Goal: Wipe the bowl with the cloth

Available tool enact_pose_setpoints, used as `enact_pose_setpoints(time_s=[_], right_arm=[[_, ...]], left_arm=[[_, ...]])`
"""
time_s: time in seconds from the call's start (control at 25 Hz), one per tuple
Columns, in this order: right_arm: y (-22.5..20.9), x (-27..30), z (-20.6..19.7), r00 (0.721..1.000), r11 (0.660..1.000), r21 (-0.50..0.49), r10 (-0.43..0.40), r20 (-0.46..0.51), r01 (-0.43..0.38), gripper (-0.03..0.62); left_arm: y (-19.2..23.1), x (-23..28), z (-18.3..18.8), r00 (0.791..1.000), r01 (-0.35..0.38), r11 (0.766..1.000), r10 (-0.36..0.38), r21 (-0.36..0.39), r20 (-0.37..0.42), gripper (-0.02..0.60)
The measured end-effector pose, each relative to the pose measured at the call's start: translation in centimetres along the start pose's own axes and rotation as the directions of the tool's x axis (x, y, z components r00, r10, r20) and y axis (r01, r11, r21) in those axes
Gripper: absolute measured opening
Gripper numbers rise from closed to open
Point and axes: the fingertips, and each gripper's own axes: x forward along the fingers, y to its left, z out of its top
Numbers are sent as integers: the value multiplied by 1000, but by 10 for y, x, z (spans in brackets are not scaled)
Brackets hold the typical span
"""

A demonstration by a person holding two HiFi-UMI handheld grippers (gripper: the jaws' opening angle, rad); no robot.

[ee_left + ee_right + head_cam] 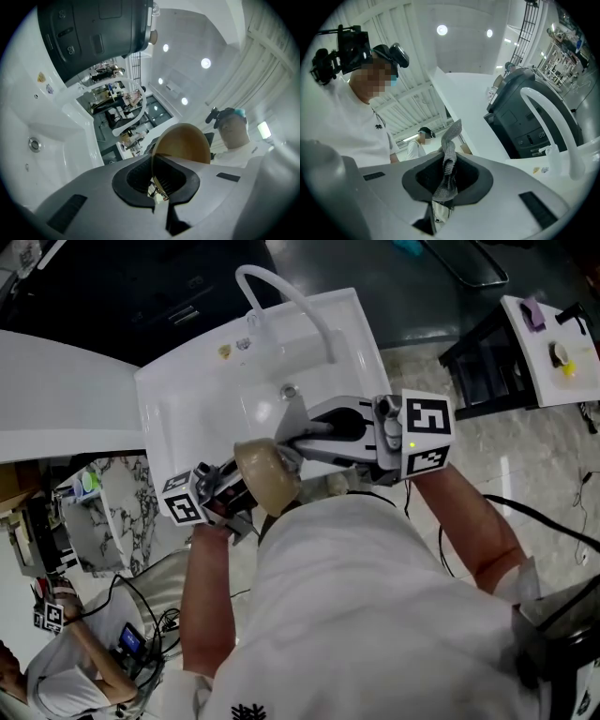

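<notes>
By the sink (pixel 202 399), left tongs (pixel 158 190) clamped on the tan bowl (pixel 185 143), right tongs (pixel 443 187) clamped on the grey cloth (pixel 449 161)

- 2 grippers: the left gripper (pixel 157 190) and the right gripper (pixel 440 197).
- 2 marker cubes (one per gripper): the left cube (pixel 184 502) and the right cube (pixel 427 435).
- 1 bowl (pixel 267 474).
- 1 cloth (pixel 448 159).
- 1 sink (pixel 206 399).
- 1 faucet (pixel 281 298).
- 1 drain (pixel 290 390).
</notes>
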Motion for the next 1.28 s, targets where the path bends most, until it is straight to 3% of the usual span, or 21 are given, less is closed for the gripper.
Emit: enact_pose_setpoints(time_s=[0.4,0.6,1.0,1.28], right_arm=[[4,2,10,999,999,-17,27,22,-27,43],[8,12,14,999,998,-43,44,17,-44,43],[-9,22,-6,999,1000,-12,24,-29,-25,43],[-21,21,-31,996,1000,15,-11,-86,12,43]], left_arm=[[0,5,-11,999,11,1000,-13,-22,-51,18],[-4,11,-28,990,17,1000,-19,-15,-137,17],[-21,21,-26,987,78,997,-76,6,-140,18],[-33,17,-4,993,90,994,-85,61,-84,17]])
